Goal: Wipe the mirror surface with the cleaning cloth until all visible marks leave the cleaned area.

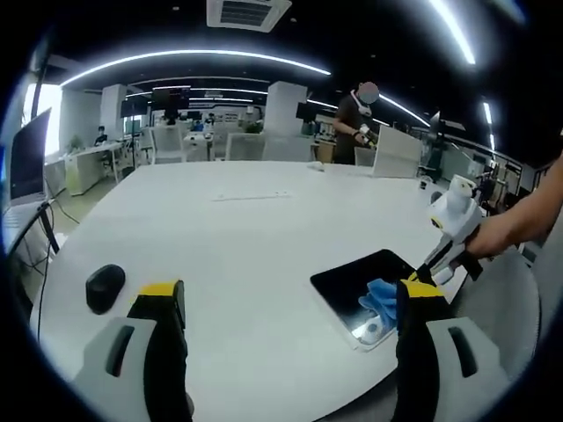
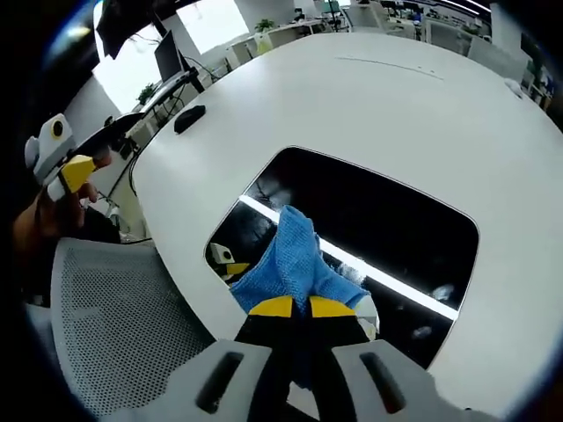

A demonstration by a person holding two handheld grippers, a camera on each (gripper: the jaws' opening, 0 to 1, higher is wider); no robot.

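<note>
The right gripper [image 2: 291, 307] has its jaws closed on the blue cloth [image 2: 295, 255], pressed on the mirror [image 2: 387, 224] near the table [image 2: 369, 105] edge. The left gripper [image 1: 290, 303] hovers, jaws wide, holding nothing, with a black mouse [image 1: 105, 287] at far left.

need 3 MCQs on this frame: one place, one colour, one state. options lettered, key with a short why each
1. Where does the mirror lie?
A. flat on the white table
B. on the mesh chair
C. against a wall

2. What colour is the cleaning cloth?
A. red
B. blue
C. green

3. How is the right gripper?
A. open, above the table
B. shut on nothing
C. shut on the cloth

Key:
1 A: white table surrounds the dark mirror.
2 B: cloth is blue in both views.
3 C: yellow-tipped jaws pinch the cloth, which rests on the mirror.
</note>
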